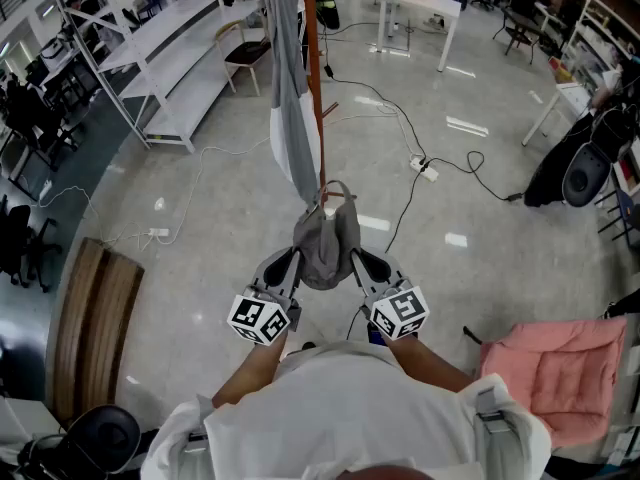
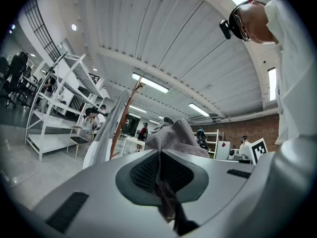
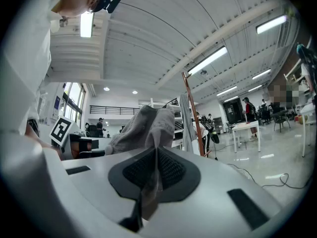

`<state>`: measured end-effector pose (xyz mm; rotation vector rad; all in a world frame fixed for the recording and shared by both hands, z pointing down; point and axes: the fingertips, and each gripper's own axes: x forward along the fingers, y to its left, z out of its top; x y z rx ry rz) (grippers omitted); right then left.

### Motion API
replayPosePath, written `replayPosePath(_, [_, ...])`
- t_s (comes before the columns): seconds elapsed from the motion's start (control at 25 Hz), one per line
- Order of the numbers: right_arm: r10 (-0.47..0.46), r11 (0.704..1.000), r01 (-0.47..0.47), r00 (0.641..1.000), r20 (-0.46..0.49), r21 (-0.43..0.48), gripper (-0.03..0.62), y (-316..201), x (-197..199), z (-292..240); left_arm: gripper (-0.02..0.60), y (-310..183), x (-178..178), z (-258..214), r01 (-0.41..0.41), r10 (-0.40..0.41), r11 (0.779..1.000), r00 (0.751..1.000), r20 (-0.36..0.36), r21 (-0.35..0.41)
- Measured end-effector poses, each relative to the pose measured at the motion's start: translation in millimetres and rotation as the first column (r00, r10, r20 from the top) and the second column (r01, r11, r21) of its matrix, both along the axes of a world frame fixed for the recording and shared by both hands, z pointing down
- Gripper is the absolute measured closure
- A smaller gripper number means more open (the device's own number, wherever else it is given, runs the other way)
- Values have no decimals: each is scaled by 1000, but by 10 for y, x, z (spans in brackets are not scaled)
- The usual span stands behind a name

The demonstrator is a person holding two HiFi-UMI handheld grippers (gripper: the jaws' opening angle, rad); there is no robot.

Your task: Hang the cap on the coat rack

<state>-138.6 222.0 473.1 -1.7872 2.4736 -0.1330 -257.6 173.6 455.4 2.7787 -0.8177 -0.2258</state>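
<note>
A grey cap (image 1: 326, 240) hangs between my two grippers in the head view, held up in the air close to the brown pole of the coat rack (image 1: 313, 78). My left gripper (image 1: 290, 263) is shut on the cap's left edge, my right gripper (image 1: 357, 261) on its right edge. In the left gripper view the cap (image 2: 174, 134) bulges above the shut jaws, with the rack pole (image 2: 125, 118) just beyond it. The right gripper view shows cap fabric (image 3: 143, 128) pinched between the jaws and the rack pole (image 3: 194, 114) behind.
A grey-and-white garment (image 1: 290, 98) hangs on the rack. Cables (image 1: 420, 163) trail across the floor. A pink cushion (image 1: 560, 363) lies at right, a wooden bench (image 1: 95, 318) at left, white shelving (image 1: 170, 63) at the back left, and a white table (image 1: 420, 13) behind.
</note>
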Motion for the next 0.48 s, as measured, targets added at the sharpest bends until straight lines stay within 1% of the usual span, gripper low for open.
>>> replayPosePath(0.12, [-4, 1000, 4, 1000, -13, -7, 565, 151, -84, 61, 554, 143, -80, 32, -9, 9, 1000, 1000, -2, 5])
replayPosePath(0.24, [-11, 1000, 11, 1000, 9, -21, 565, 176, -170, 92, 554, 156, -167, 39, -10, 10, 1000, 1000, -13, -2])
replayPosePath(0.48, [-9, 999, 10, 1000, 17, -32, 565, 171, -269, 111, 554, 133, -283, 80, -4, 4, 1000, 1000, 17, -1])
